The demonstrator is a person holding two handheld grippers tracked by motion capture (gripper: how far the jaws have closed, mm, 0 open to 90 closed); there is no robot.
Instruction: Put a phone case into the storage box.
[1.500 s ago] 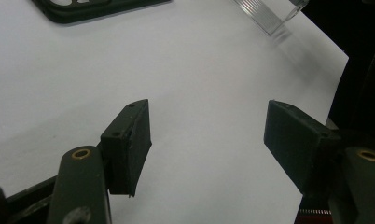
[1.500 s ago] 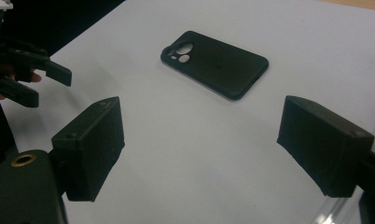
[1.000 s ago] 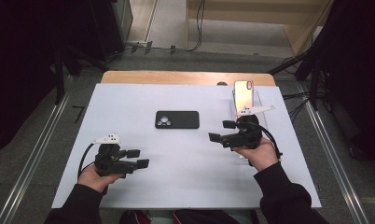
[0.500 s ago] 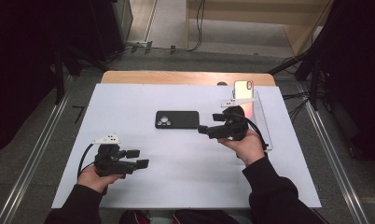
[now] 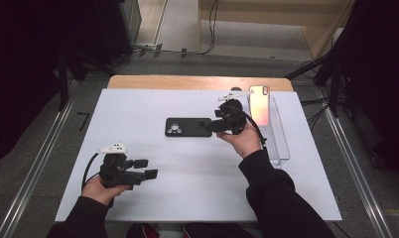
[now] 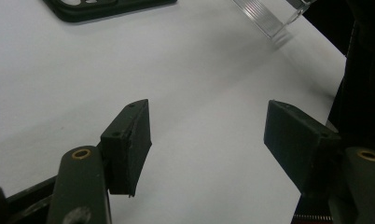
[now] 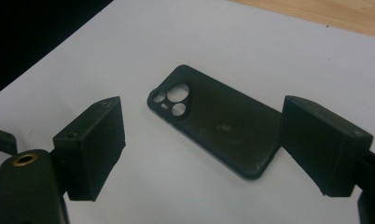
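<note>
1. Your right hand (image 5: 244,141) reaches out over the white worktop (image 5: 138,114), with the arm stretched forward from the near edge.
2. Your right tool (image 5: 207,126) points sideways at the black phone case (image 5: 187,127). Its tips are just beside the case's right end.
3. In the right gripper view the right tool (image 7: 202,144) is wide apart and grabs nothing. The phone case (image 7: 213,119) lies flat on the worktop between and just past the two jaws, with its camera holes up. I cannot tell if a jaw touches it.
4. Your left hand (image 5: 103,188) is low and close to your body, well apart from the phone case, near the front-left of the worktop.
5. Your left tool (image 5: 150,168) points to the right, about level. In the left gripper view the left tool (image 6: 206,140) is let go and wide, with only bare worktop between the jaws.
6. A phone (image 5: 259,104) leans on a clear stand (image 5: 279,144) to the right of the phone case, just past your right hand.
</note>
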